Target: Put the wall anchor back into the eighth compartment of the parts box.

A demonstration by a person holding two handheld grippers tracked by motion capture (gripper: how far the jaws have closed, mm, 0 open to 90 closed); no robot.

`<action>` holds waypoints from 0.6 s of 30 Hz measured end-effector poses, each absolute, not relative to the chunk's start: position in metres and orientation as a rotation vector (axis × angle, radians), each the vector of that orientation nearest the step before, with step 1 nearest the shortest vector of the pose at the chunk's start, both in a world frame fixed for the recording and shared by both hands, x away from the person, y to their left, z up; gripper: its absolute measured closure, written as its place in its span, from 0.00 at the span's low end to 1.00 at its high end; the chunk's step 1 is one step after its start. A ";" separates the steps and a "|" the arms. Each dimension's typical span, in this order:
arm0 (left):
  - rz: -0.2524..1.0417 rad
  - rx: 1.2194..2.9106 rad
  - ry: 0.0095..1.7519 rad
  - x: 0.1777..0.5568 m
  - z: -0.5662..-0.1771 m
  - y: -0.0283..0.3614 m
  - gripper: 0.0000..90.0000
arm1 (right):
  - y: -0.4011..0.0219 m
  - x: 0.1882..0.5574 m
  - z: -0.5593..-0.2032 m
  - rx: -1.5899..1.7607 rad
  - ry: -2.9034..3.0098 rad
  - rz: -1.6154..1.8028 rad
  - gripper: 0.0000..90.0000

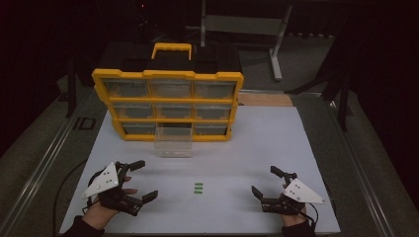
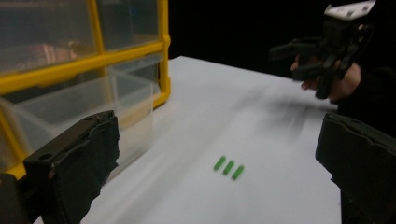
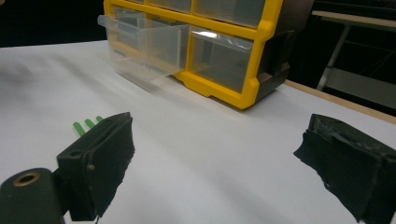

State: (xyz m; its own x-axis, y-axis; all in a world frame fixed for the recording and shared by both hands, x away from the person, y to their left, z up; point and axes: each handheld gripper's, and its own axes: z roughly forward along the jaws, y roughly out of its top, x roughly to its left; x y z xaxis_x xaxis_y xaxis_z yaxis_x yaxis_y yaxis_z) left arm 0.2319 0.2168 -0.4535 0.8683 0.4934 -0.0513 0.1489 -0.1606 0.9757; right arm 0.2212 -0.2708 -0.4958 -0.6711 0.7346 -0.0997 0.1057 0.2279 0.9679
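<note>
A yellow-framed organiser (image 1: 168, 103) with clear drawers stands upright at the back of the white table (image 1: 257, 148). Its bottom middle clear drawer (image 1: 173, 140) is pulled out toward me and looks empty (image 2: 93, 107) (image 3: 149, 46). Three small green pieces (image 1: 198, 188) lie side by side at the front middle (image 2: 229, 167) (image 3: 86, 124). My left gripper (image 1: 146, 180) rests open at the front left, nothing between its jaws. At the front right my right gripper (image 1: 264, 181) is open too, also seen in the left gripper view (image 2: 299, 58).
A yellow carry handle (image 1: 171, 49) tops the organiser. Behind the table stands a grey metal frame (image 1: 276, 39) in the dark. A wooden strip (image 1: 264, 99) edges the table at back right. Metal rails run along both sides.
</note>
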 end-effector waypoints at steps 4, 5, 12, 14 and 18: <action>0.298 1.744 0.470 0.240 -0.439 0.207 0.00 | -0.270 0.222 -0.496 0.763 1.956 1.471 0.09; 0.289 1.753 0.462 0.242 -0.436 0.204 0.00 | -0.270 0.223 -0.496 0.764 1.956 1.475 0.09; 0.234 1.769 0.404 0.257 -0.420 0.183 0.00 | -0.269 0.223 -0.496 0.769 1.958 1.486 0.09; 0.216 1.763 0.387 0.260 -0.417 0.176 0.00 | -0.269 0.223 -0.496 0.768 1.960 1.486 0.09; 0.194 1.771 0.351 0.266 -0.413 0.162 0.00 | -0.268 0.222 -0.496 0.762 1.961 1.491 0.09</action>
